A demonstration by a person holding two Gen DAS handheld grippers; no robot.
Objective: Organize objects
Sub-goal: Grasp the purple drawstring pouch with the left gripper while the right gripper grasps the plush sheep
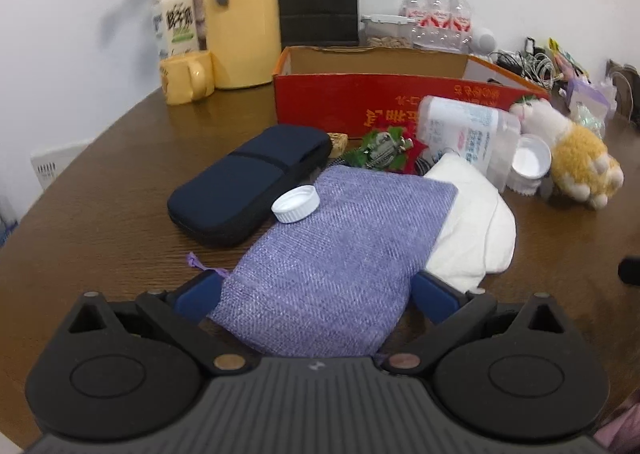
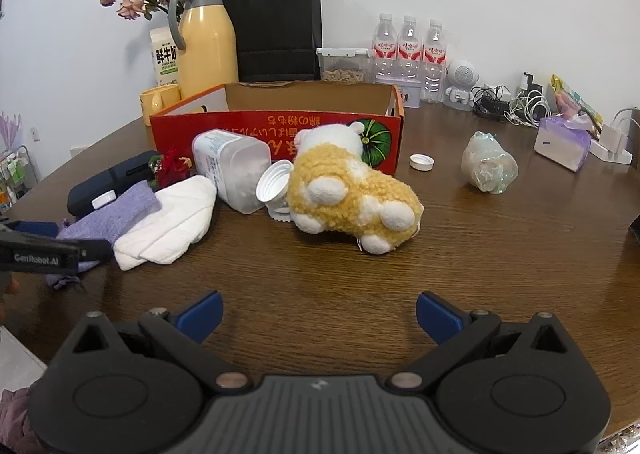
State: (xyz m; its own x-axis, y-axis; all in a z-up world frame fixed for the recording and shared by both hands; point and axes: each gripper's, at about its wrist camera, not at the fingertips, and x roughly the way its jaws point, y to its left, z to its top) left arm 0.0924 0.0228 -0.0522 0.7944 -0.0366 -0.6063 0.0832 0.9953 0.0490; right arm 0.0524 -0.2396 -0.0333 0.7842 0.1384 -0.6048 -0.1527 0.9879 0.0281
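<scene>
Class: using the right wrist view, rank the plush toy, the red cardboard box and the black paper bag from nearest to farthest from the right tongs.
1. Plush toy, centre of the table.
2. Red cardboard box, just behind the toy.
3. Black paper bag, at the back wall.

Pouch [image 1: 336, 254] lies betw. left gripper [image 1: 316, 294] fingers, bottle cap [image 1: 296, 204] on its far edge. Case [image 1: 248, 182] to pouch's left, folded cloth [image 1: 472, 222] to its right, partly under it. Jar [image 2: 230, 168] on its side behind cloth, plush toy [image 2: 352, 198] right of jar. Box [image 2: 280, 126] behind all. Right gripper [image 2: 319, 318] over bare surface [image 2: 500, 254], in front of toy.
</scene>
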